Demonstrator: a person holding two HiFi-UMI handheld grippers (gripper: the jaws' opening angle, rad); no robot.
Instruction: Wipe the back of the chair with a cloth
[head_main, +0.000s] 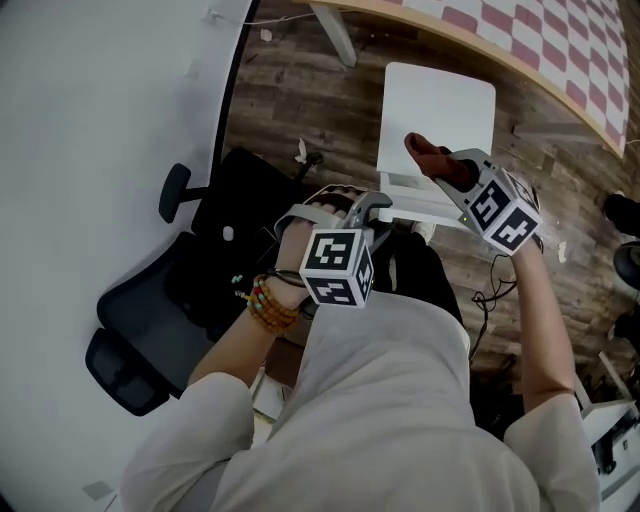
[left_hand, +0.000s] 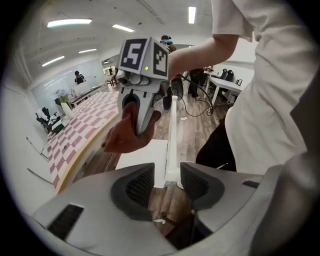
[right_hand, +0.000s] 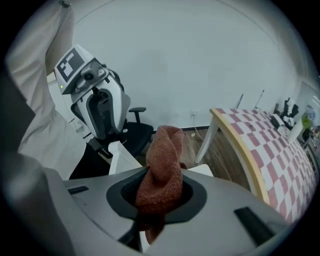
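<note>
The white chair (head_main: 435, 110) stands in front of me on the wood floor, its back's top rail (head_main: 425, 208) nearest. My right gripper (head_main: 438, 160) hangs over the seat, shut on a red-brown cloth (head_main: 428, 152); in the right gripper view the cloth (right_hand: 162, 170) bulges out from between the jaws. My left gripper (head_main: 383, 212) is at the left end of the rail, open. In the left gripper view the white rail (left_hand: 172, 145) runs away between the spread pads (left_hand: 137, 186), which do not press on it. The right gripper (left_hand: 140, 100) and cloth (left_hand: 125, 137) show beyond.
A black office chair (head_main: 190, 290) stands at the left beside a white wall (head_main: 100, 100). A table with a red-and-white checked top (head_main: 540, 40) curves across the top right. Cables (head_main: 490, 295) lie on the floor at the right. My own body fills the lower frame.
</note>
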